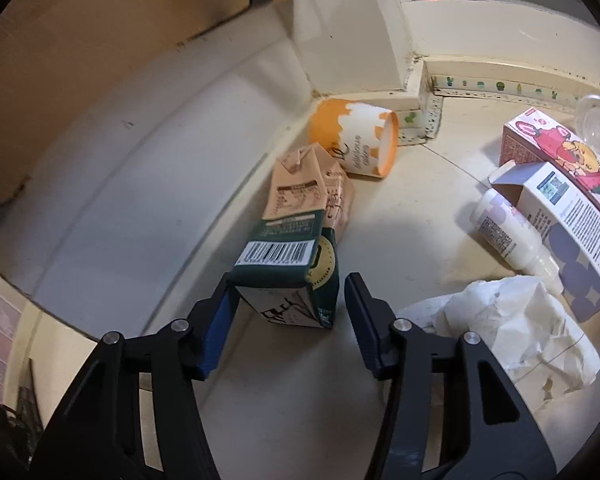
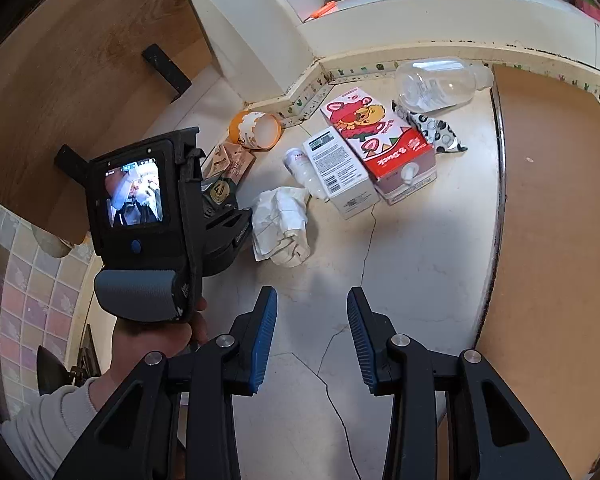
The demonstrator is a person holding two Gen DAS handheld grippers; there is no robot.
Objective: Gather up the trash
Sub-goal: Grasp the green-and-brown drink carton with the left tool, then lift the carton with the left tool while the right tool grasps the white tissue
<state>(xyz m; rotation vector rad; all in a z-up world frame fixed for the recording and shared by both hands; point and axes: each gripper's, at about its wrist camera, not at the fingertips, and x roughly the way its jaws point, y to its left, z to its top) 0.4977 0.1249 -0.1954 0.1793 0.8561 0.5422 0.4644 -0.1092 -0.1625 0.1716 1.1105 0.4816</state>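
You have a dark green carton with a black-and-white barcode and a gold seal, next to a tan brown carton. The paper cup is orange and white; the milk carton is pink, red and white with a cartoon bear. Your gripper pads are blue on black arms, and the crumpled tissue is white.

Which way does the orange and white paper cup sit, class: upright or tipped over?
Tipped over. The orange and white cup lies on its side on the floor by the wall corner, its round end facing sideways toward the camera rather than up.
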